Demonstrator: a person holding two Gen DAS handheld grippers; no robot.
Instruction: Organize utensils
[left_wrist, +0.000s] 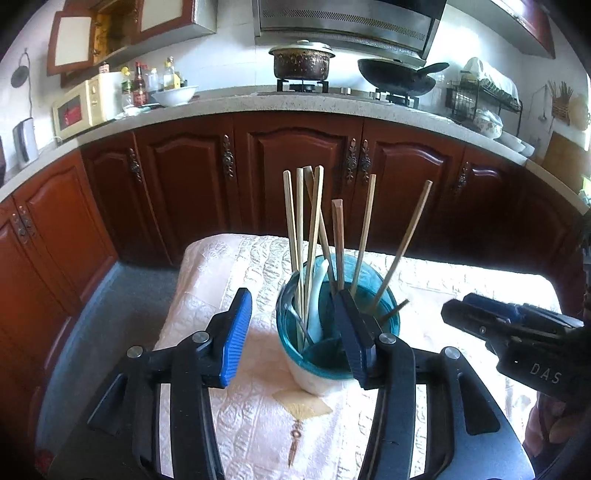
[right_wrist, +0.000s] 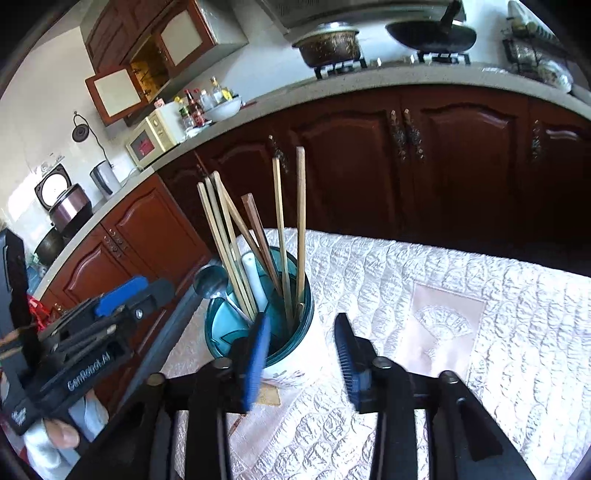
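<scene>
Wooden chopsticks (left_wrist: 314, 225), glossy, probably plastic holder (left_wrist: 295, 354), quilted cloth (right_wrist: 424, 295)

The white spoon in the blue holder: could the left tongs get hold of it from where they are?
Probably yes. The left tongs are open right at the holder, and the white spoon stands just ahead. Chopsticks crowd its left side, so they might get pinched too.

The right gripper (right_wrist: 303, 343) hangs with its jaws spread, the blue pad (right_wrist: 256, 363) just in front of the utensil holder (right_wrist: 291, 354), which stands on the quilted white cloth (right_wrist: 424, 295). Wooden chopsticks (right_wrist: 300, 221) and a metal spoon (right_wrist: 209, 282) stand upright in it. The left gripper (right_wrist: 140, 295) sits at the left, holding nothing.
</scene>
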